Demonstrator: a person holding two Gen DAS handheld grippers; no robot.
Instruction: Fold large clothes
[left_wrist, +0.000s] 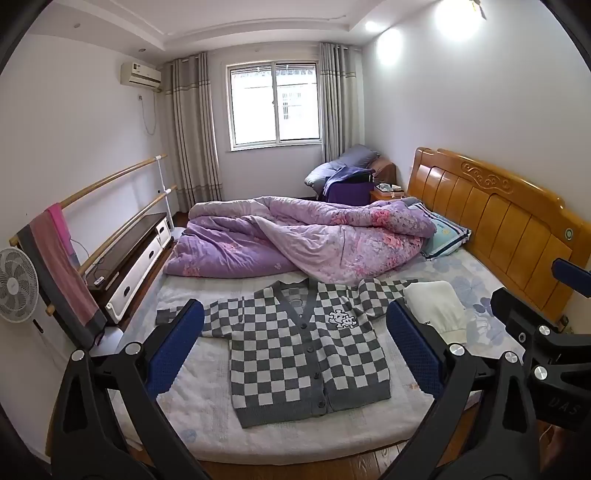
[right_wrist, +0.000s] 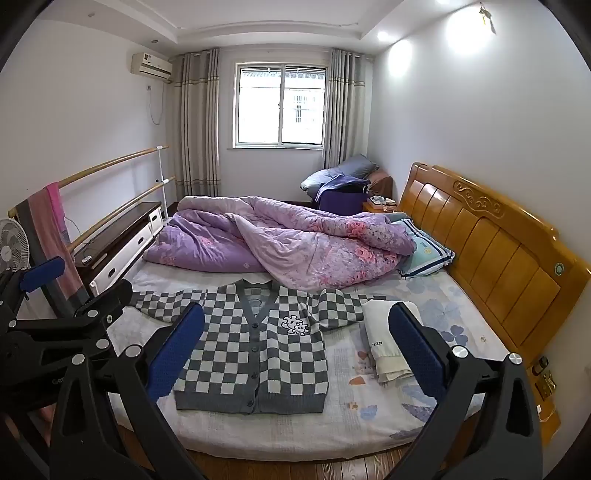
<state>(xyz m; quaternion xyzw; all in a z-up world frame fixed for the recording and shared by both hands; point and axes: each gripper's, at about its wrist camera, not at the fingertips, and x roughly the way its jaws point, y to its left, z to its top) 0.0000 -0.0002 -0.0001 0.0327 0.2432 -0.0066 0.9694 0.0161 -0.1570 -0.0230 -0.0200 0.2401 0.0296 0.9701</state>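
Checkered cardigan (left_wrist: 295, 350) lies flat mid-frame; looks soft, floppy knit, so I'd pinch the sleeve cuffs. Left gripper (left_wrist: 295, 350) and right gripper (right_wrist: 295, 354) both spread wide, empty.

Both wrist views face the bed (left_wrist: 207, 413) from its foot, side by side.

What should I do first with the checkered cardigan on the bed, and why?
Probably lower the left gripper to the sleeve spread toward the cabinet side. The cardigan lies flat, buttoned and unfolded, and both grippers are open and empty.
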